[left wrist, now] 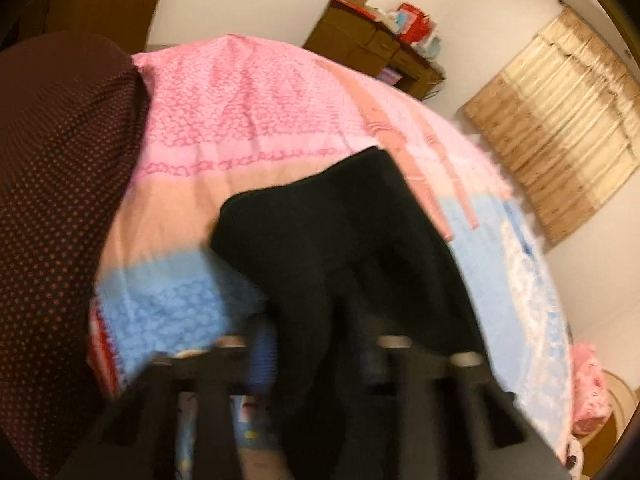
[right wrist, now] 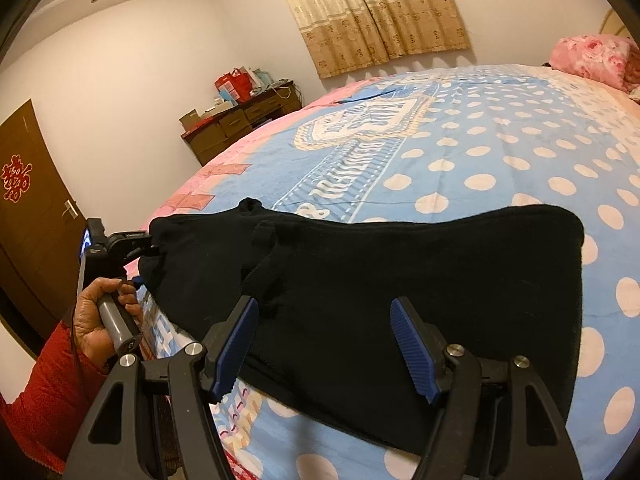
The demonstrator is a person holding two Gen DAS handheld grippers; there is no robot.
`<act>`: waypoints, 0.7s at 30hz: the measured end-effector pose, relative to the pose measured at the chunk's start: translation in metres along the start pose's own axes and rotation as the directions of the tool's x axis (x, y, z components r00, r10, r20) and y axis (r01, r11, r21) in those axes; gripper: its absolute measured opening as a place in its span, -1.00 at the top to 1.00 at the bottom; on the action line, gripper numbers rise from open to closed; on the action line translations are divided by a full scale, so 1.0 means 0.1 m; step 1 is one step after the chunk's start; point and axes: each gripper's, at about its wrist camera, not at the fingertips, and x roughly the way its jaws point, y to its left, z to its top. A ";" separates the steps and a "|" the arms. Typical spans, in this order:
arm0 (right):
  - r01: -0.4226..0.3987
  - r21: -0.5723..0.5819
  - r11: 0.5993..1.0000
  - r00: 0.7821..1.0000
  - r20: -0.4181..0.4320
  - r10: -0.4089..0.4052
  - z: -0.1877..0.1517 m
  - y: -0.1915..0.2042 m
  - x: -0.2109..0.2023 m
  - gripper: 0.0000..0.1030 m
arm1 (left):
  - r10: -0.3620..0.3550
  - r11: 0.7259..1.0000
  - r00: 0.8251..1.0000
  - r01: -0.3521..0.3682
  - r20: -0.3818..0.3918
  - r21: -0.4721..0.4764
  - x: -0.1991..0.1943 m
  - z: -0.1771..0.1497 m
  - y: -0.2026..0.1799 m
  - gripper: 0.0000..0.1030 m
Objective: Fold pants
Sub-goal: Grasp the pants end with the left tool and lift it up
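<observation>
Black pants (right wrist: 380,292) lie folded in a wide band across the blue dotted bed cover (right wrist: 500,152). My right gripper (right wrist: 324,324) is open, its blue pads (right wrist: 412,354) spread just above the near part of the pants and holding nothing. My left gripper (right wrist: 154,250) appears in the right wrist view at the pants' left end, closed on the cloth edge. In the blurred left wrist view the pants (left wrist: 340,248) run from between the fingers of my left gripper (left wrist: 320,340) out over the bed.
A brown dotted pillow or cushion (left wrist: 60,200) is at the left. A wooden dresser (right wrist: 240,120) with bags stands by the wall. A pink pillow (right wrist: 592,56) lies at the bed's head. A brown door (right wrist: 28,208) is at the left, curtains (right wrist: 372,12) behind.
</observation>
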 end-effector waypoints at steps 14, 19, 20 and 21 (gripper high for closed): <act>0.079 0.134 0.988 0.990 0.104 -0.093 0.06 -0.47 -0.45 -0.36 | -0.228 0.883 0.966 0.154 0.120 0.443 -0.73 -0.37 -0.92 0.80; 0.143 0.203 0.969 0.975 0.140 -0.173 0.03 -0.74 -0.69 -0.36 | -0.423 0.640 0.906 0.283 0.020 0.714 -1.21 -1.11 -1.58 0.80; 0.154 0.216 0.964 0.972 0.142 -0.187 0.02 -0.80 -0.73 -0.36 | -0.452 0.578 0.892 0.309 -0.019 0.755 -1.29 -1.30 -1.67 0.80; 0.169 0.236 0.957 0.968 0.145 -0.206 -0.01 -0.87 -0.79 -0.36 | -0.479 0.496 0.875 0.336 -0.071 0.801 -1.39 -1.56 -1.78 0.80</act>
